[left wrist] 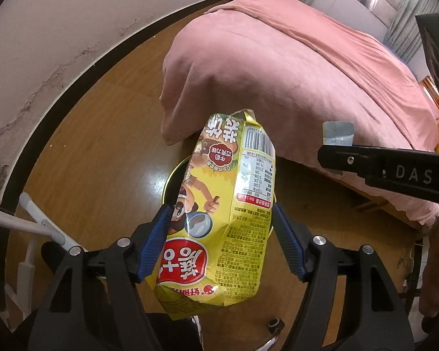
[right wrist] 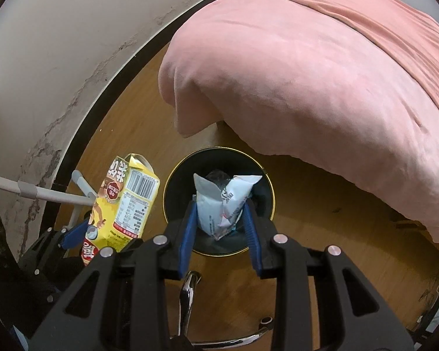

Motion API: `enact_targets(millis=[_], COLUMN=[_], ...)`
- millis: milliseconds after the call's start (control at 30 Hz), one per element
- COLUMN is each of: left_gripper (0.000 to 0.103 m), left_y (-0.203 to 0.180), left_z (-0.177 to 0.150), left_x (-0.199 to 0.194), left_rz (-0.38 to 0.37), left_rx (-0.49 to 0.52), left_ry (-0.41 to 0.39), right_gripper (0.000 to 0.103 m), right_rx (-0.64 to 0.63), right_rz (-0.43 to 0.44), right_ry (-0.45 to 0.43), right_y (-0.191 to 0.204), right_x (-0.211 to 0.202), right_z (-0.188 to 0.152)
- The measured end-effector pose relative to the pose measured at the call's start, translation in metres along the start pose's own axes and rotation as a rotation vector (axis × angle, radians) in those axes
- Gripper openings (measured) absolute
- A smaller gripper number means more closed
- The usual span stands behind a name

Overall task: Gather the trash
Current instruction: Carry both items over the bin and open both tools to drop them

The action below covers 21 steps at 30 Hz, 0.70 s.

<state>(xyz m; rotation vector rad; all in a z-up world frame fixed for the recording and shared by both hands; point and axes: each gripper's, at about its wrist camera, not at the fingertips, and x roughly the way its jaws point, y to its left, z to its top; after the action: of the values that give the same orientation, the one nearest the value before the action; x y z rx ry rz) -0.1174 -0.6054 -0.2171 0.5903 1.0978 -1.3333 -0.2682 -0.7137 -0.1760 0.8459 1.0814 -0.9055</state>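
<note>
A yellow snack bag (left wrist: 219, 204) hangs between the blue pads of my left gripper (left wrist: 219, 209), which is shut on its sides. Behind the bag, a black bin with a gold rim (left wrist: 172, 172) shows only partly. In the right wrist view my right gripper (right wrist: 219, 204) is shut on a white and pale blue packet (right wrist: 219, 201), held directly over the open bin (right wrist: 172, 181). The yellow bag (right wrist: 125, 199) hangs just left of the bin's rim, with one blue pad (right wrist: 73, 235) of the left gripper beside it.
A bed under a pink cover (right wrist: 322, 73) overhangs the wooden floor (right wrist: 322, 234) behind and to the right of the bin. A white wall with dark skirting (right wrist: 87, 111) curves along the left. A white tube frame (right wrist: 44, 193) stands at left. Chrome chair legs (right wrist: 190, 289) lie below the grippers.
</note>
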Motion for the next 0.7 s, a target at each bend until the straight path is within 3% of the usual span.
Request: enact_targets(millis=[533, 667, 700], left_gripper=[0.075, 0.078, 0.078], left_y=[-0.002, -0.001, -0.002], left_z=[-0.002, -0.001, -0.001], left_x=[-0.012, -0.019, -0.023], left_rz=[-0.009, -0.012, -0.010], left_rx=[0.004, 0.000, 0.002], left_ry=[-0.012, -0.017, -0.023], right_gripper=[0.034, 0.064, 0.064], right_rx=[0.006, 0.006, 0.008], right_rz=[0.039, 0.048, 0.045], right_ry=[-0.002, -0.032, -0.043], right_y=[0.000, 0.000, 0.000], right_x=[-0.001, -0.007, -0.010], right_z=[0.002, 0.001, 0.001])
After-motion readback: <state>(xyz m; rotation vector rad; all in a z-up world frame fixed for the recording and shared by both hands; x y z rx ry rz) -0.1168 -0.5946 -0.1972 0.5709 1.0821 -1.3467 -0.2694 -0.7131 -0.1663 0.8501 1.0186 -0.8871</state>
